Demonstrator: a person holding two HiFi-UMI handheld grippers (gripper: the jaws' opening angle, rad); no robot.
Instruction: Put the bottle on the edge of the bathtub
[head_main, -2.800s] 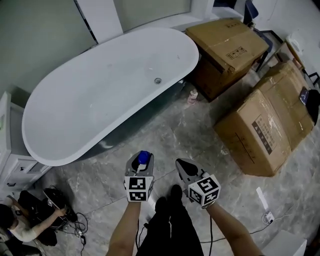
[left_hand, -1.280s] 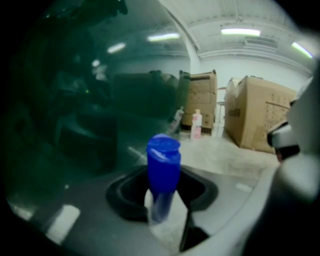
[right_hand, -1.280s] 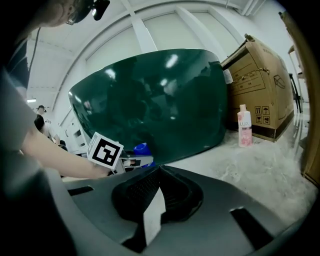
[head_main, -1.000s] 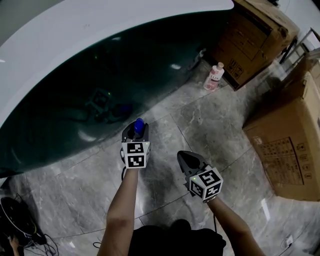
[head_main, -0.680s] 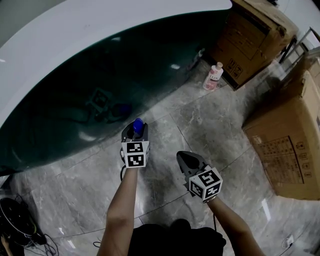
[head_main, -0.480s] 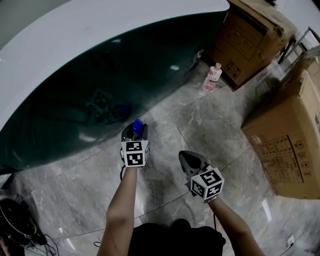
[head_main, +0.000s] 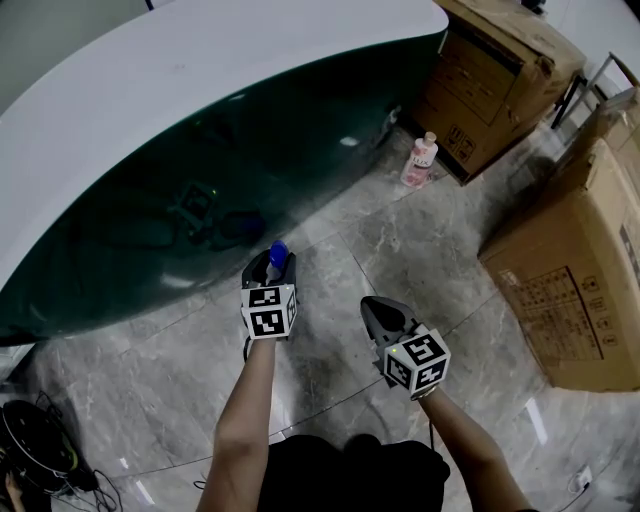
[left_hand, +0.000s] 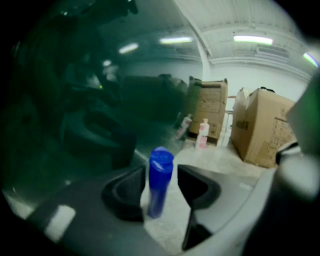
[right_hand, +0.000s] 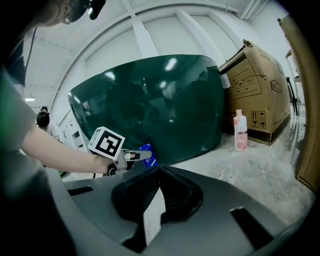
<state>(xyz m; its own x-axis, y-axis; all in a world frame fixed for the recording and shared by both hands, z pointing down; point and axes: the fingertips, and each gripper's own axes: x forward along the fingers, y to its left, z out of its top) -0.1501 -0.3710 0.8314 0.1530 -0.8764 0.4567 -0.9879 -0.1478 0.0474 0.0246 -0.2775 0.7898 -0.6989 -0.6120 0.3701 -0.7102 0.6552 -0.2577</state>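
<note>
A small blue bottle stands upright between the jaws of my left gripper, low over the marble floor beside the bathtub. The jaws are opening, and a thin gap shows on each side of the bottle. In the head view the bottle's blue cap pokes out at the left gripper's tip. The bathtub has a wide white rim and a dark green outer wall right ahead. My right gripper hangs to the right, shut and empty, its jaw tips meeting.
A pink bottle stands on the floor by the tub's far end, in front of a cardboard box. A second large box lies at the right. Cables and black gear sit at the lower left.
The view has closed in from standing back to right beside the tub's green wall. Over the last second both grippers drifted slightly and the blue bottle stayed at the left gripper's tip.
</note>
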